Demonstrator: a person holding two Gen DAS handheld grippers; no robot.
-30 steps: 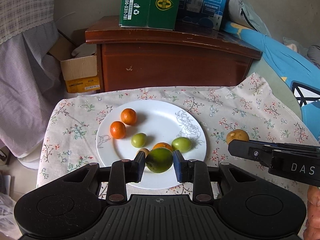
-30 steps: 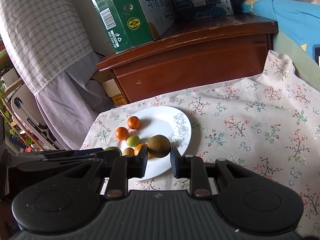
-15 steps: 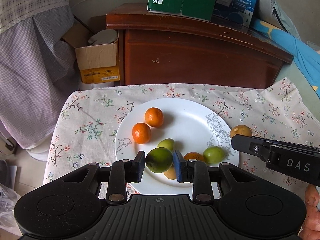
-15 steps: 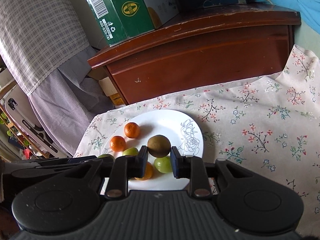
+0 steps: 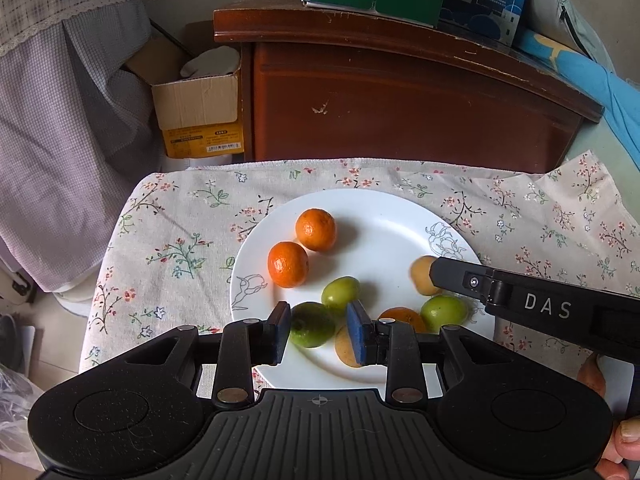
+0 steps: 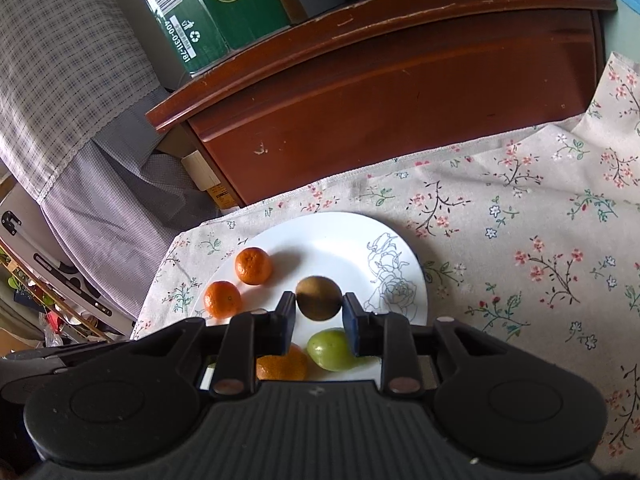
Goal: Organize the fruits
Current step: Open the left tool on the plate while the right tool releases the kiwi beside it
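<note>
Eight fruits are counted in the left wrist view, all over the round white ceramic plate [image 5: 380, 208] with a grey line-drawn flower. The plate is set on the bench, which is covered by a cream floral cloth [image 5: 180, 220]. Three are small round orange mandarins [image 5: 316, 229], one of them half hidden. Three are green fruits and two are dull yellow-brown ones.

The larger glossy green round fruit [image 5: 312, 325] is seen low over the near part of the plate, between the pads of the left claw [image 5: 318, 320]. The jaws are set narrow. One pad is touched by the fruit and a slim gap is left at the other.

The brown-olive round fruit [image 6: 319, 298], matt and darker on its lower half, is gripped by the right claw [image 6: 319, 304] over the plate's middle. Its jaws are opening, though both pads are still met by the fruit.

Only five fruits are shown in the right wrist view. The open brown cardboard box [image 5: 196, 100] beside the dark red wooden cabinet [image 5: 400, 108] and the person's fingertips [image 5: 624, 448] are shown clearly only in the left view.
</note>
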